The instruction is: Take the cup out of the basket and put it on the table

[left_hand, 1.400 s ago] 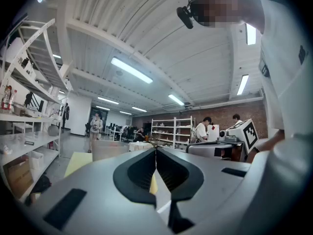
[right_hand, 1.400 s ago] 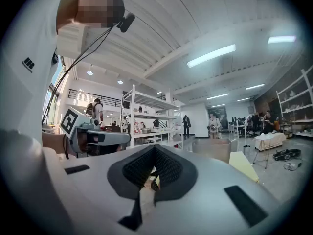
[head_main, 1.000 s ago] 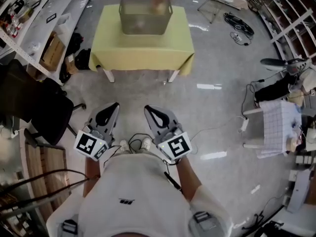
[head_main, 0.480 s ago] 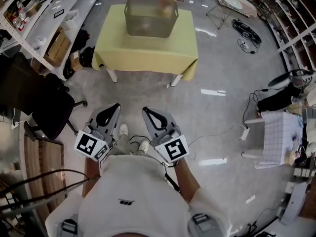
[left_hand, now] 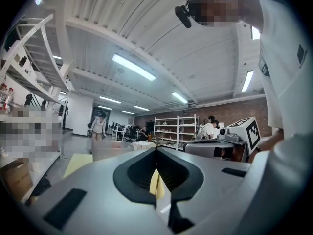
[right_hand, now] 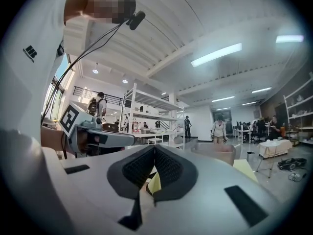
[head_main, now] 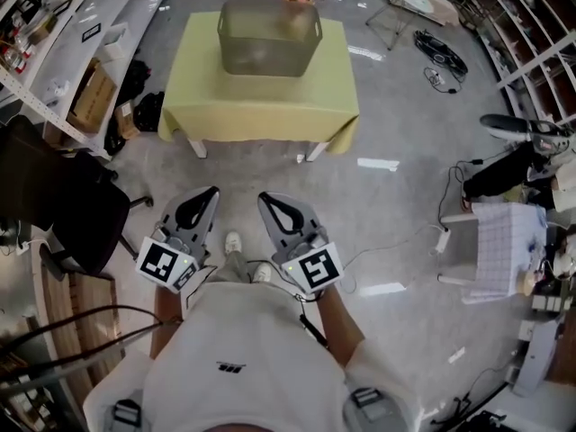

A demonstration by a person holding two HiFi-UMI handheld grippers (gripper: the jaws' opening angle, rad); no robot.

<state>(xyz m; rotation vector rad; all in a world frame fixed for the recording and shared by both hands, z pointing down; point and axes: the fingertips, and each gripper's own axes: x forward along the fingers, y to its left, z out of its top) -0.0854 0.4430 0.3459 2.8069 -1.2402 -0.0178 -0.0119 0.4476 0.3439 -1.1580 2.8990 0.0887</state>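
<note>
Your left gripper (head_main: 210, 193) was held low and close to your waist, its grey jaws pressed together at the tips with nothing caught between them. Your right gripper (head_main: 265, 198) sat just beside it at the same height, likewise closed tight and empty, and both pointed forward toward the work area. The square-marker cubes on both faced up at you. Well ahead of both tools, across a stretch of glossy grey floor (head_main: 387, 115), stood the small table (head_main: 261, 106) draped in a pale yellow cloth. The translucent grey plastic basket (head_main: 261, 54) rested on the far half of that table, upright, with its open top facing you. A pale tan shape (head_main: 293, 21) showed through the basket near its far right corner; from where you stood it was too small to tell whether that was the cup. Neither gripper was anywhere near the basket or the table. To your left stood a black office chair (head_main: 54, 196), with a brown cardboard box (head_main: 94, 93) under the white shelving (head_main: 67, 39) beyond it.
</note>
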